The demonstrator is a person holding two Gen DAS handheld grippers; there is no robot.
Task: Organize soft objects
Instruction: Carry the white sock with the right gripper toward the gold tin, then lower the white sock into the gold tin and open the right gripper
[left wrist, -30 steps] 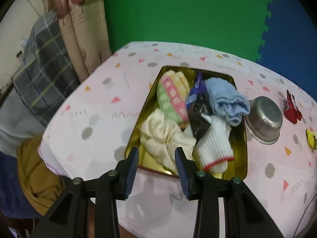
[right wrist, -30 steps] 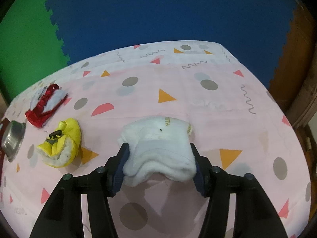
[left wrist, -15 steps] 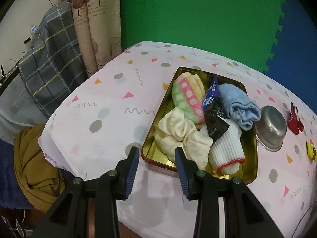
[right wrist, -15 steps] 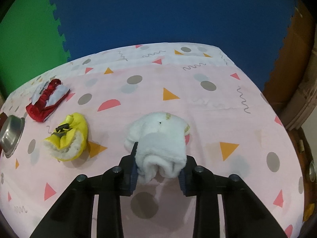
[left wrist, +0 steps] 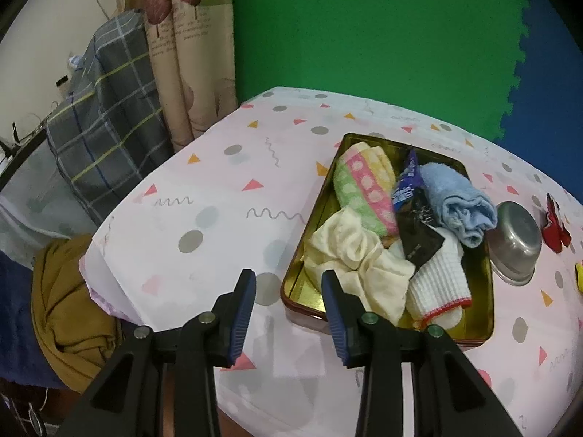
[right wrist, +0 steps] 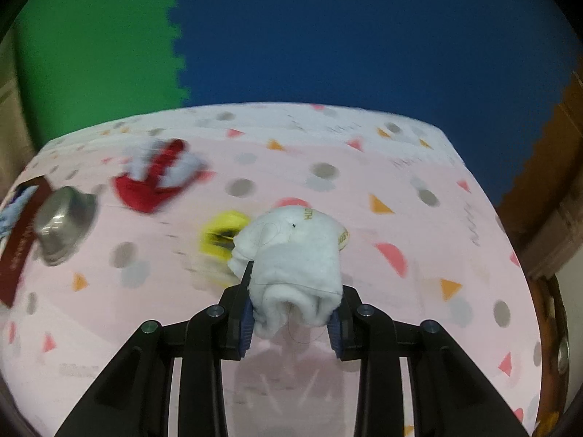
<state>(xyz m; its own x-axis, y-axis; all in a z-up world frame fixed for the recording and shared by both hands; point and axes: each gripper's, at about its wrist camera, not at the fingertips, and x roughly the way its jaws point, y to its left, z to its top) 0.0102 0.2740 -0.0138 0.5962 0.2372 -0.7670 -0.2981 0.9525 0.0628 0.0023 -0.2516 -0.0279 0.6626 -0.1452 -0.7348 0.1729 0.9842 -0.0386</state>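
Observation:
A gold tin tray [left wrist: 477,331] on the pink tablecloth holds a cream cloth [left wrist: 355,258], a pastel dotted towel [left wrist: 360,185], a blue towel [left wrist: 455,200], a white sock with a red hem [left wrist: 439,287] and a dark snack packet [left wrist: 415,218]. My left gripper [left wrist: 288,309] is open and empty, just off the tray's near left corner. My right gripper [right wrist: 291,313] is shut on a white fluffy sock [right wrist: 295,255] and holds it above the table. A yellow slipper [right wrist: 218,235] lies partly hidden behind the sock; a red and white slipper [right wrist: 160,178] lies further left.
A steel bowl [left wrist: 515,244] sits upside down by the tray's right side, also in the right wrist view [right wrist: 62,225]. A plaid cushion [left wrist: 105,134] and curtain stand left of the table. A mustard cloth [left wrist: 69,313] lies below the table's left edge.
My right gripper has closed on the white sock, lifted it off the table and swung left; the view blurs. My left gripper has drawn back and left from the tray, still open.

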